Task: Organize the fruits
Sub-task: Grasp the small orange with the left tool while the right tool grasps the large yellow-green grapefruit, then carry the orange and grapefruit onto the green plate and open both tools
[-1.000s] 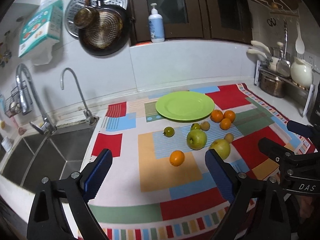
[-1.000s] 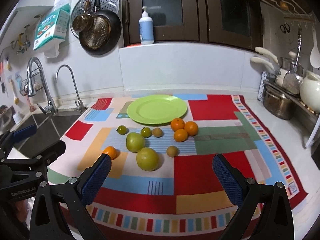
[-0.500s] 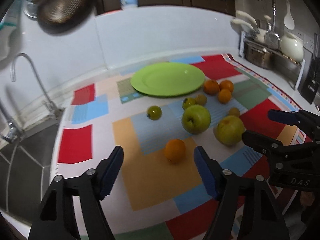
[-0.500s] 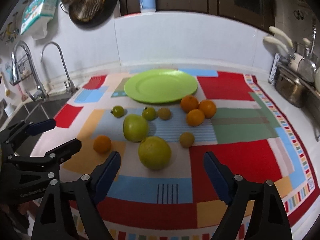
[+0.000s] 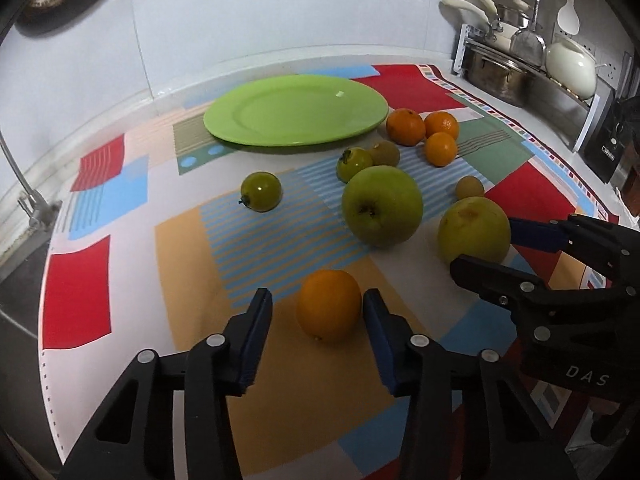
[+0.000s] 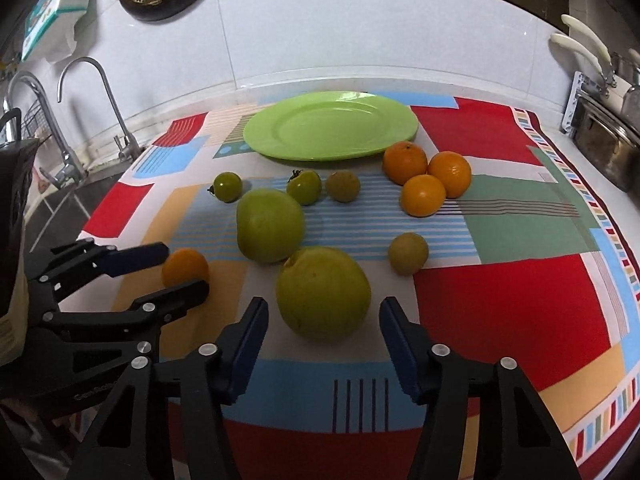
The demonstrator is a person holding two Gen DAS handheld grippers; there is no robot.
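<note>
A green plate (image 5: 294,114) (image 6: 330,126) lies at the back of the patchwork cloth. My left gripper (image 5: 318,308) is open with its jaws on either side of a lone orange (image 5: 329,310) (image 6: 185,267), apart from it on the left. My right gripper (image 6: 324,312) is open around a large yellow-green fruit (image 6: 322,292) (image 5: 472,230). A green apple (image 5: 382,210) (image 6: 269,225) sits just behind. Three oranges (image 6: 426,176) (image 5: 426,132) cluster right of the plate.
Small green tomatoes (image 6: 227,186) (image 6: 304,186) and two small brownish fruits (image 6: 343,186) (image 6: 408,253) lie on the cloth (image 6: 512,304). A sink with taps (image 6: 72,120) is at the left. A rack with pots (image 5: 520,60) stands at the back right.
Both grippers have moved forward and down toward the fruit. The left now brackets the lone orange and the right brackets the large yellow-green fruit.
</note>
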